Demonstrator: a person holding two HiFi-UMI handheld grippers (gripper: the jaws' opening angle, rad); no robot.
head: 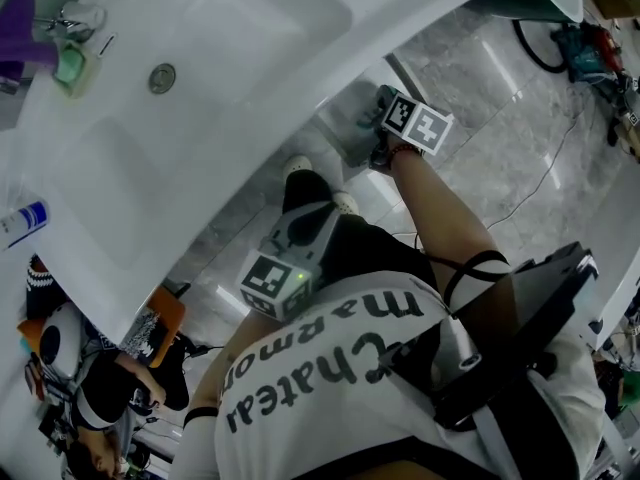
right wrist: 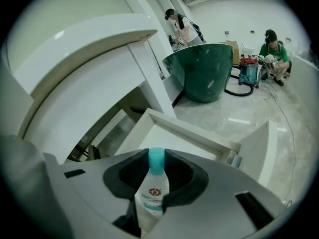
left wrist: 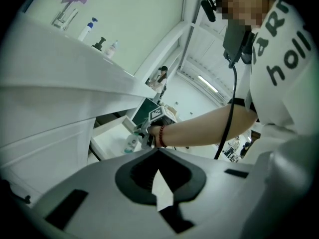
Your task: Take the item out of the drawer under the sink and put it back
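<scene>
Right gripper (right wrist: 157, 159) is clamped on the bottle (right wrist: 152, 193), pads on the body below the teal cap, cap pointing away from the camera. The bottle hangs above the open drawer (right wrist: 194, 129), under the overhang of the sink (head: 300, 28), and looks clear of the drawer floor. Left gripper (left wrist: 158, 152) hangs back near the person's waist, tips together, nothing between them. Step in hand, as judged: lifting the bottle out. To do it well: keep the squeeze steady, since the plastic body may be slippery. Raise it out past the drawer's front rim without knocking the sink's underside, then lower it the same way. Release only once the base sits on the drawer floor. Count: one bottle held, one open drawer, two grippers, three bottles (left wrist: 101, 44) on the sink top in the left gripper view.
</scene>
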